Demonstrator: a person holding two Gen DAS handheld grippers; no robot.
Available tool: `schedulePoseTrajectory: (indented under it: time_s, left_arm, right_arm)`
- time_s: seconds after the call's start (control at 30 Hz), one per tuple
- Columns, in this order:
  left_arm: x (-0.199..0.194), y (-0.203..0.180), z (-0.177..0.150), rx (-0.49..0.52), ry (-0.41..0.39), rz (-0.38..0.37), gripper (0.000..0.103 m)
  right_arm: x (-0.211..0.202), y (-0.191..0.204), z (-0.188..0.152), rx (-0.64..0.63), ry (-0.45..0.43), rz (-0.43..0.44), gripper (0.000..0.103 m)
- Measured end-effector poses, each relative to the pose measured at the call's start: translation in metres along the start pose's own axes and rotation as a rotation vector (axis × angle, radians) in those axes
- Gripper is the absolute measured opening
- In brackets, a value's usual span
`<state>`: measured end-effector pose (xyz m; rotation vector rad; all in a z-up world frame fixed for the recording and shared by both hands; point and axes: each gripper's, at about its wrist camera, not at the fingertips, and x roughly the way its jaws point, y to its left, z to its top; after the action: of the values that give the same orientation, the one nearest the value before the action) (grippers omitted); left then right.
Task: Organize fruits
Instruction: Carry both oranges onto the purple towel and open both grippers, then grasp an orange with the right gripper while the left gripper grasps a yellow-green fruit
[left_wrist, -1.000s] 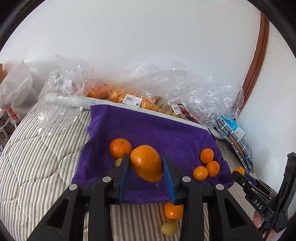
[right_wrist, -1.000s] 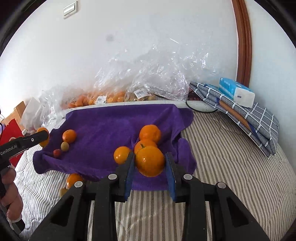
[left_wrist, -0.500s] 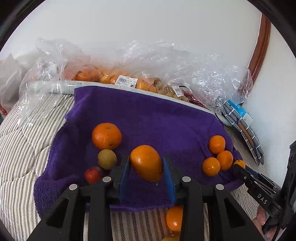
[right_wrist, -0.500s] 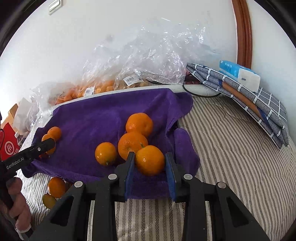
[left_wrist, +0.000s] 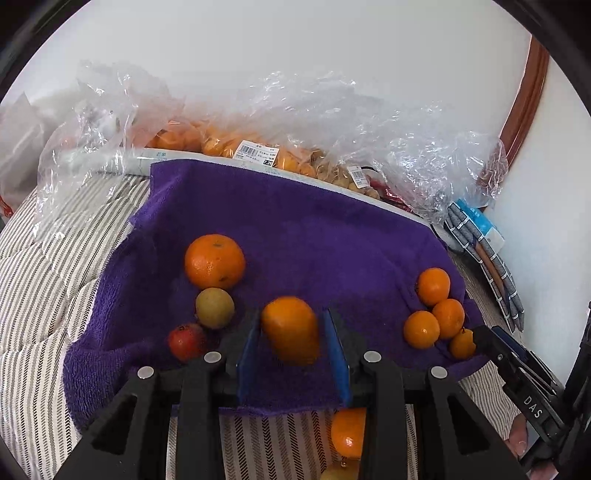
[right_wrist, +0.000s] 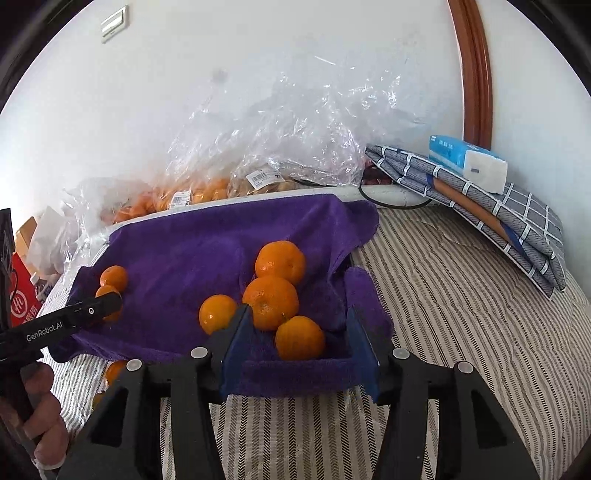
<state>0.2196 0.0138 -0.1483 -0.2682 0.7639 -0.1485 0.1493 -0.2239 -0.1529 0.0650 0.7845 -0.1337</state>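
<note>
My left gripper (left_wrist: 291, 334) is shut on an orange fruit (left_wrist: 290, 330) and holds it over the front of the purple towel (left_wrist: 295, 229). On the towel to its left lie a large orange (left_wrist: 214, 260), a brownish round fruit (left_wrist: 214, 308) and a red fruit (left_wrist: 186, 341). My right gripper (right_wrist: 299, 338) is open over the towel's right front edge (right_wrist: 207, 254). A small orange (right_wrist: 300, 337) lies loose between its fingers, next to three more oranges (right_wrist: 271, 302). These oranges also show in the left wrist view (left_wrist: 434, 310).
Clear plastic bags of fruit (left_wrist: 258, 147) lie along the wall behind the towel. Two fruits (left_wrist: 349, 432) lie on the striped bedcover (right_wrist: 461, 314) before the towel. A folded checked cloth (right_wrist: 480, 206) with a tissue pack (right_wrist: 467, 162) lies at the right.
My right gripper has opened and let its orange go onto the towel beside the other oranges. My left gripper has moved further over the towel with its fruit still held.
</note>
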Motion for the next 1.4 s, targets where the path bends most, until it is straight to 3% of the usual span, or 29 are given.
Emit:
schedulePoseTrajectory:
  time_s: [0.13, 0.37, 0.57, 0.7, 0.93, 1.07, 1.23, 1.3, 1.4]
  left_arm:
    - [-0.015, -0.001, 0.0, 0.025, -0.073, 0.016, 0.041]
    - [-0.047, 0.015, -0.003, 0.006, -0.112, 0.004, 0.041]
    - [-0.071, 0.04, -0.028, 0.062, -0.101, 0.11, 0.042]
    - [-0.085, 0.058, -0.037, 0.043, -0.102, 0.129, 0.042]
    - [-0.09, 0.083, -0.046, 0.007, -0.1, 0.215, 0.043]
    - [-0.092, 0.094, -0.045, -0.048, -0.11, 0.204, 0.043]
    - [-0.086, 0.096, -0.046, -0.049, -0.093, 0.229, 0.043]
    - [-0.085, 0.095, -0.046, -0.044, -0.087, 0.226, 0.043]
    - [-0.085, 0.095, -0.046, -0.045, -0.084, 0.222, 0.043]
  right_arm:
    - [-0.012, 0.008, -0.004, 0.022, 0.02, 0.001, 0.053]
    - [-0.037, 0.047, -0.02, -0.046, 0.023, 0.004, 0.052]
    - [-0.043, 0.082, -0.039, -0.133, 0.054, 0.049, 0.052]
    - [-0.037, 0.105, -0.049, -0.177, 0.089, 0.077, 0.045]
    - [-0.017, 0.131, -0.046, -0.206, 0.133, 0.125, 0.044]
    - [-0.005, 0.14, -0.044, -0.224, 0.161, 0.125, 0.044]
    - [0.01, 0.139, -0.043, -0.192, 0.195, 0.135, 0.04]
    - [0.012, 0.136, -0.043, -0.174, 0.2, 0.157, 0.032]
    - [0.01, 0.132, -0.042, -0.154, 0.199, 0.172, 0.032]
